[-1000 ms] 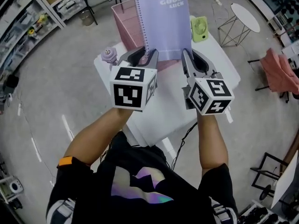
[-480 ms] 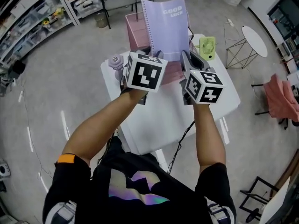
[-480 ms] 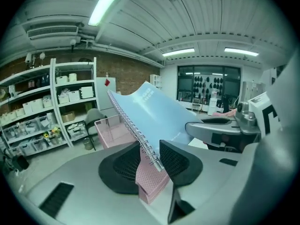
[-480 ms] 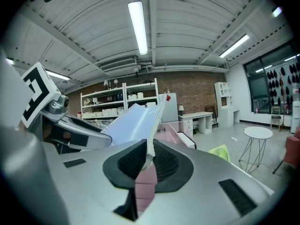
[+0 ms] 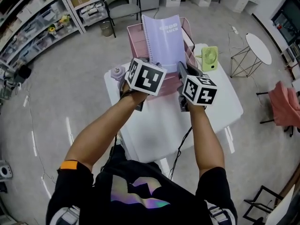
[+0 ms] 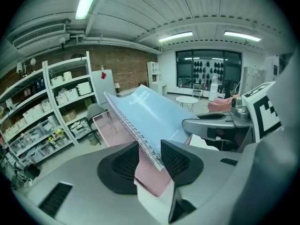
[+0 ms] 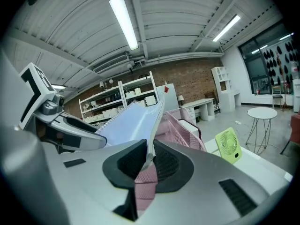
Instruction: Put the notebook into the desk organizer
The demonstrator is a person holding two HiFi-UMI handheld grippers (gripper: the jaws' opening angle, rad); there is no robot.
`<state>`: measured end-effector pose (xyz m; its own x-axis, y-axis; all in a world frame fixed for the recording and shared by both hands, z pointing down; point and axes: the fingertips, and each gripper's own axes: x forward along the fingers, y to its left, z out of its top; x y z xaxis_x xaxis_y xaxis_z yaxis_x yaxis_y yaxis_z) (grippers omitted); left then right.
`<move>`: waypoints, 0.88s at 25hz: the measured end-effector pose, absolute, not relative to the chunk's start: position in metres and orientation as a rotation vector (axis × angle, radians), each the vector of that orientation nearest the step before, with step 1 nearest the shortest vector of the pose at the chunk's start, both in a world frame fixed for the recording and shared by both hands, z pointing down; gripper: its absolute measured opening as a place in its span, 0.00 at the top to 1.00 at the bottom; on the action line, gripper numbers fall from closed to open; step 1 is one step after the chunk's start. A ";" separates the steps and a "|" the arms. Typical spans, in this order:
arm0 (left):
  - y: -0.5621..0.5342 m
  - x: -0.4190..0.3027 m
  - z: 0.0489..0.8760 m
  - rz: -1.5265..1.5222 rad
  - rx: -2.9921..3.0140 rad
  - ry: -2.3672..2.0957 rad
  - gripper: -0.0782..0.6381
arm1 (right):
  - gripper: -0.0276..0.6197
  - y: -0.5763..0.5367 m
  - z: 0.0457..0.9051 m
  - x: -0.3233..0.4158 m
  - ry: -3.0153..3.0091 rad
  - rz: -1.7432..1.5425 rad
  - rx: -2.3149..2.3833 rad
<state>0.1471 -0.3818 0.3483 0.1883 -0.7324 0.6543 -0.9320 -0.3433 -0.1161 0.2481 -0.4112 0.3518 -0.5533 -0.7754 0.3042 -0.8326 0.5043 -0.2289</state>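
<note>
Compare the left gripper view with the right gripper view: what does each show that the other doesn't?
Only the left gripper view looks between the left gripper's fingers: they are opening, with the spiral binding loose between them. Only the right gripper view shows the right gripper pinching the notebook's free edge, and a green fan. Both show the notebook, the pink desk organizer and storage shelves.

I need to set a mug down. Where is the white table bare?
The near half of the table is bare, as is the right side near the green fan. The far edge is crowded: pink organizer, notebook, small purple object.
</note>
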 end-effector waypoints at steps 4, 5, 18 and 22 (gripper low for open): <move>-0.382 0.146 0.361 0.938 2.112 -1.563 0.67 | 0.88 -0.415 0.359 0.250 -2.547 0.553 1.392; -0.381 0.146 0.364 0.944 2.101 -1.563 0.67 | 0.88 -0.415 0.360 0.250 -2.539 0.553 1.394; -0.380 0.135 0.342 0.904 2.129 -1.729 0.58 | 0.83 -0.428 0.368 0.255 -2.415 0.455 1.447; -0.373 0.140 0.344 0.882 2.148 -1.723 0.58 | 0.73 -0.424 0.371 0.261 -2.346 0.327 1.422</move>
<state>0.1402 -0.3728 0.3437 0.1175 -0.7961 0.5936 -0.9471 -0.2696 -0.1740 0.2613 -0.4242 0.3714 -0.4179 -0.7994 0.4316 -0.8870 0.4617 -0.0036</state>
